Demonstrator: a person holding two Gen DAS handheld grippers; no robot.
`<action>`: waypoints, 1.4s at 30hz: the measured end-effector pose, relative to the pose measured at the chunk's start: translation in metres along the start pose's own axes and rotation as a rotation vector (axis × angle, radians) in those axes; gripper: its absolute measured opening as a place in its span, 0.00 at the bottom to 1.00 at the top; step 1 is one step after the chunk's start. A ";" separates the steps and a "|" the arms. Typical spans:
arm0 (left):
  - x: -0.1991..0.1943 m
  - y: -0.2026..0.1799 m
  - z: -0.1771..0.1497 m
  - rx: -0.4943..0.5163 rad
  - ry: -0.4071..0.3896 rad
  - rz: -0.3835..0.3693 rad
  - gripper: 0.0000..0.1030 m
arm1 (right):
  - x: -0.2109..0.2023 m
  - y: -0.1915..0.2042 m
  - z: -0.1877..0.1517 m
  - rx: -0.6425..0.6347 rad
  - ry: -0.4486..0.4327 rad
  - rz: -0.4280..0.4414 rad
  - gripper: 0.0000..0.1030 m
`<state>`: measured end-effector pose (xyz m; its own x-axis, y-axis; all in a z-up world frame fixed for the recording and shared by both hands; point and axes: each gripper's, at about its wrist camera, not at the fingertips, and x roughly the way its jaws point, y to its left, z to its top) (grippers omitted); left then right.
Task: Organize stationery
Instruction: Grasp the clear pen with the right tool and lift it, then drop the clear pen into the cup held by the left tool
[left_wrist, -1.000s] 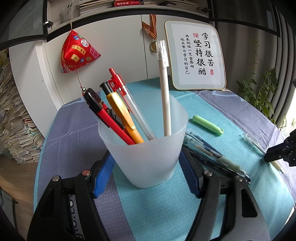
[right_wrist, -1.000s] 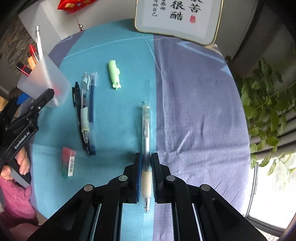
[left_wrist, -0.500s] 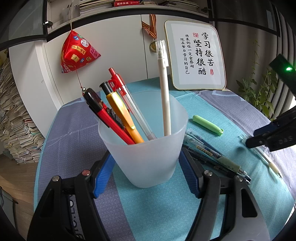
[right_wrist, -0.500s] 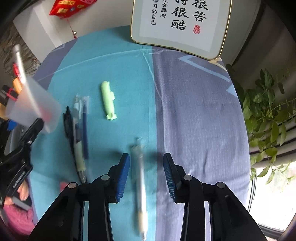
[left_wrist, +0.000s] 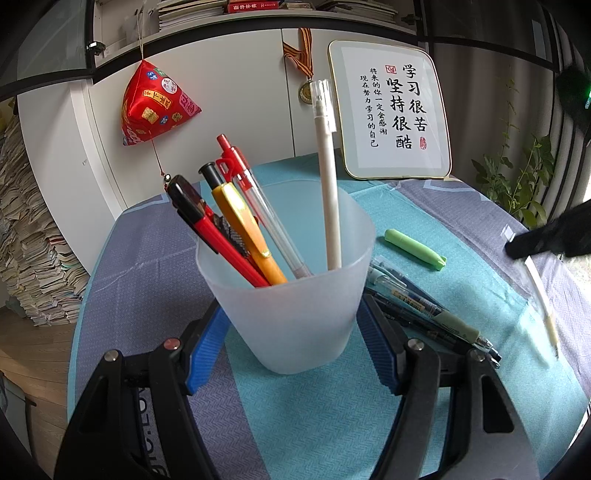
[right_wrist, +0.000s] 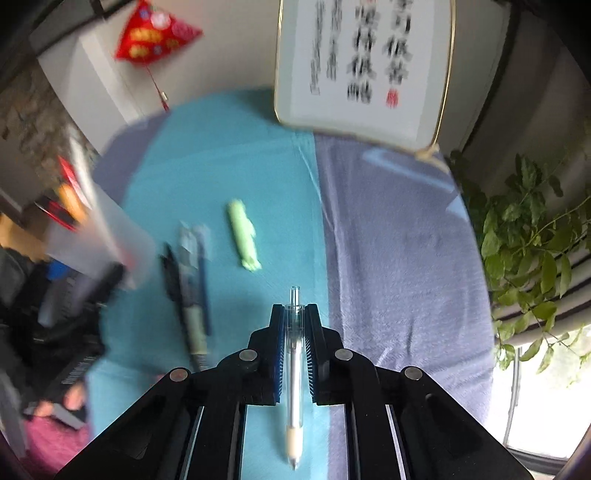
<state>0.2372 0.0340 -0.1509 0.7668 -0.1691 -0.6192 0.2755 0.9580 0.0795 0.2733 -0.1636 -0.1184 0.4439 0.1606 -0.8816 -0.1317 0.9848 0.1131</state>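
Observation:
My left gripper (left_wrist: 291, 303) is shut on a frosted plastic cup (left_wrist: 295, 332) that stands on the table. In the cup are a white pen (left_wrist: 328, 184), an orange pen (left_wrist: 243, 229), and red and clear ones. My right gripper (right_wrist: 295, 308) has its jaws closing on a clear pen (right_wrist: 294, 369) with a cream grip; the pads press its barrel and its tip points toward the camera. In the left wrist view that pen (left_wrist: 539, 291) hangs blurred below the right gripper (left_wrist: 546, 240), off the cloth at the right.
A green highlighter (left_wrist: 415, 249) and a bunch of pens (left_wrist: 424, 314) lie on the teal cloth right of the cup. A framed calligraphy board (left_wrist: 391, 110) leans at the table's back. A plant (right_wrist: 528, 236) stands at the right. A person's hand (right_wrist: 74, 398) holds the left gripper.
The right gripper let go of the clear pen, opened, then closed on it again nearer its top end and rose, tilting up. The left gripper and cup have not moved.

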 end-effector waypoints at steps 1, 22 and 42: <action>0.000 0.000 0.000 0.000 0.000 0.000 0.67 | -0.012 0.002 0.001 0.000 -0.030 0.015 0.11; 0.000 0.001 0.000 -0.003 0.003 -0.005 0.67 | -0.077 0.144 0.087 -0.214 -0.499 0.278 0.11; 0.002 -0.001 0.000 -0.004 0.011 -0.003 0.67 | -0.038 0.117 0.055 -0.222 -0.449 0.308 0.11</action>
<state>0.2391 0.0328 -0.1522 0.7597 -0.1700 -0.6277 0.2758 0.9584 0.0742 0.2900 -0.0513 -0.0464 0.6814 0.4971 -0.5372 -0.4752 0.8587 0.1919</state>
